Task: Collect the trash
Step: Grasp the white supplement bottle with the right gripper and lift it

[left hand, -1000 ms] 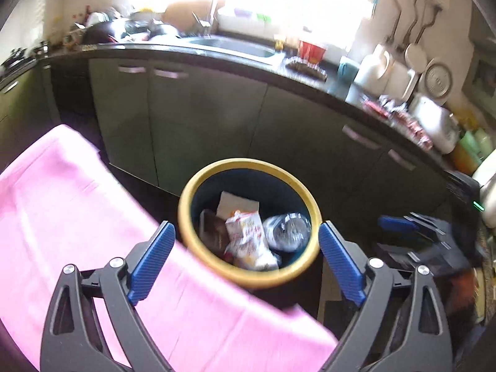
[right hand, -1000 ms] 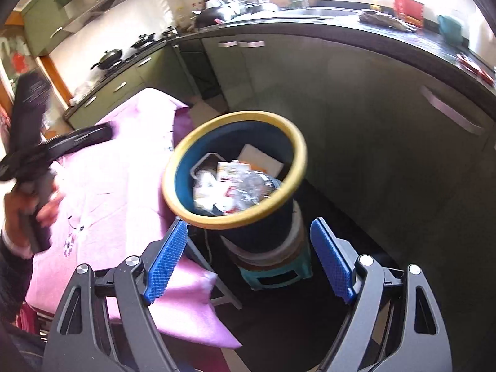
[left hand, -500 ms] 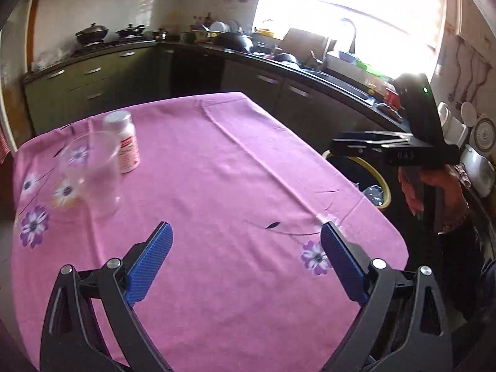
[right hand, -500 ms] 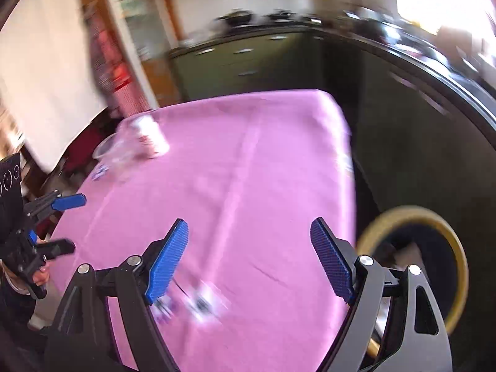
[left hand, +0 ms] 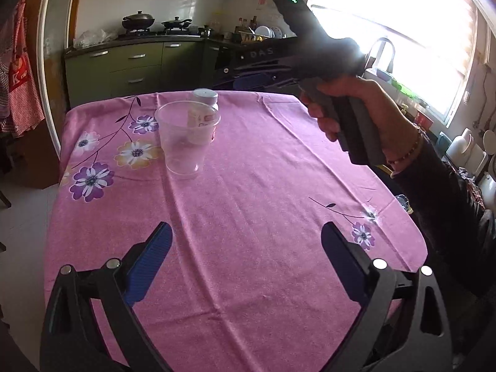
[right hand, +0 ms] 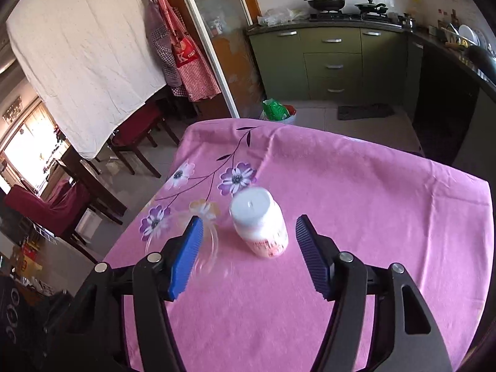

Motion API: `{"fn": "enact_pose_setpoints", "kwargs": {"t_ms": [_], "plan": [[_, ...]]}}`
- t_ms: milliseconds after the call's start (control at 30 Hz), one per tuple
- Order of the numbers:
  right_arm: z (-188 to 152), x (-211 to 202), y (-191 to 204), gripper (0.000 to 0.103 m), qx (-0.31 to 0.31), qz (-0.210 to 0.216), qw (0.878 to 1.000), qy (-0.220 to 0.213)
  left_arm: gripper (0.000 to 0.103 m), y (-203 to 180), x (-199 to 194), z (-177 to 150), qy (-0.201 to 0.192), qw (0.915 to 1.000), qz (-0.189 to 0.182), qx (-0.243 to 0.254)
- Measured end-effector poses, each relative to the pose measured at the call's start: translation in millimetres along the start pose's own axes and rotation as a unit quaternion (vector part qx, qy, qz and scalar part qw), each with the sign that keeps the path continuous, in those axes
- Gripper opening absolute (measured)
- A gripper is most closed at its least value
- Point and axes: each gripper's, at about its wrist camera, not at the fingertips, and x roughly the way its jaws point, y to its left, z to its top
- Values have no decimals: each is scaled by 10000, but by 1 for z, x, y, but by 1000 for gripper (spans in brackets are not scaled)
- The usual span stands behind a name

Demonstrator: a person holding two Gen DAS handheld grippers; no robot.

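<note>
One bottle (right hand: 259, 227), one clear cup (left hand: 186, 138), two tongs spread

You see a pink tablecloth (left hand: 248, 217) printed with purple, white and yellow flowers, a clear plastic cup (left hand: 186, 142), a white bottle (right hand: 260, 226) with pink-red label, and blue-padded black jaws.

Upright clear plastic cup (left hand: 185, 139) just beside upright white-capped bottle (right hand: 259, 225).
</note>
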Motion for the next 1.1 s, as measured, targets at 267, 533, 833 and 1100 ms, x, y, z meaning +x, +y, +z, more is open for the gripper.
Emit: {"fn": "enact_pose_setpoints", "kwargs": {"t_ms": [267,533,833,1100], "plan": [[24,50,9,61,72,-515,9977,427,92,10,-2,-1,-23,10000,-35,-58],[17,67,2,61,228,-659,9960,564,92,13,-3,-4,-8,9999,-52,-86],[12,75,-13,54,391,-580,9959,566,92,12,1,-5,58,9999,-98,-88],[11,73,-16,49,395,-461,9970,473,92,15,3,-7,98,9998,-111,-104]]}}
